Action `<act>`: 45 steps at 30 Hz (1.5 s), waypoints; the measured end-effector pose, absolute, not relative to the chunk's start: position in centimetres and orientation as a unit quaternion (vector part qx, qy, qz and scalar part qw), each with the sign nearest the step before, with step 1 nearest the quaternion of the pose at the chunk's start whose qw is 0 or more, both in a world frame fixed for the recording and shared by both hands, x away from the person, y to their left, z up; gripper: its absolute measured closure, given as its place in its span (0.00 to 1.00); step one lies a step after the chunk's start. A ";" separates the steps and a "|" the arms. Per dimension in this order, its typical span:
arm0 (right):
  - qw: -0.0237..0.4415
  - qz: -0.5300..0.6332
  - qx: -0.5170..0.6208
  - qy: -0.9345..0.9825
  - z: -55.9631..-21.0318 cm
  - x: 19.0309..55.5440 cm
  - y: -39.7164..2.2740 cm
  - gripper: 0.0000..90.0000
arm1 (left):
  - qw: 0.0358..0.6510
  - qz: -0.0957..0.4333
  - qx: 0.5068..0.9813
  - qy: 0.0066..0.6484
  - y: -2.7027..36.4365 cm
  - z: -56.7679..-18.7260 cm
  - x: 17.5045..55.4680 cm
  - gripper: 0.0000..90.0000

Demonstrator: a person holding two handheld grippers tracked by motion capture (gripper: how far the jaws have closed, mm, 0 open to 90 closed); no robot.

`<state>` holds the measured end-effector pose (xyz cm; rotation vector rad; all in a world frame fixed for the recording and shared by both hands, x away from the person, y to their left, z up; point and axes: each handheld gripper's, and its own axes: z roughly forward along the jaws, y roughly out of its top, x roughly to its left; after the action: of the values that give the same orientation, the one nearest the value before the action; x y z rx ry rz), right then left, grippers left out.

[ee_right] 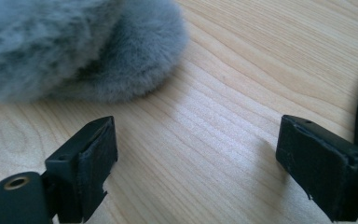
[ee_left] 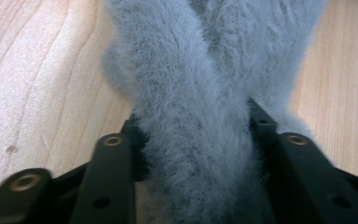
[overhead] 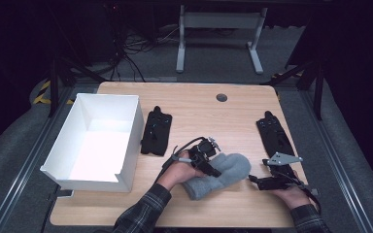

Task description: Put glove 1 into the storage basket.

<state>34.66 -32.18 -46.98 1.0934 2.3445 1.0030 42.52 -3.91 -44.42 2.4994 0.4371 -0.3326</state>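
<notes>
Mitten [overhead: 218,174]: we see soft grey fluffy fabric.
Left gripper [overhead: 212,168]: we see it clamped on mitten.
Right gripper [overhead: 253,178]: jaws apart, nothing between.
Table [overhead: 194,109]: pale wood grain.

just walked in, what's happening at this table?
A person works at a wooden table with a gripper in each hand. The left gripper has its jaws closed on a fluffy grey mitten lying on the wood. The right gripper rests open beside it, holding nothing. A white box sits to the left, and two black pads lie farther back.
</notes>
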 end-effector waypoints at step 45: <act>0.182 0.355 0.388 0.831 -47.0 34.7 -32.2 0.14 | 0.371 -0.018 0.894 0.252 5.0 -28.9 42.4 0.74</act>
<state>34.67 -32.17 -46.97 1.0954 2.3453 1.0024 42.41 4.98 -28.86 2.2918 0.6465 -0.0462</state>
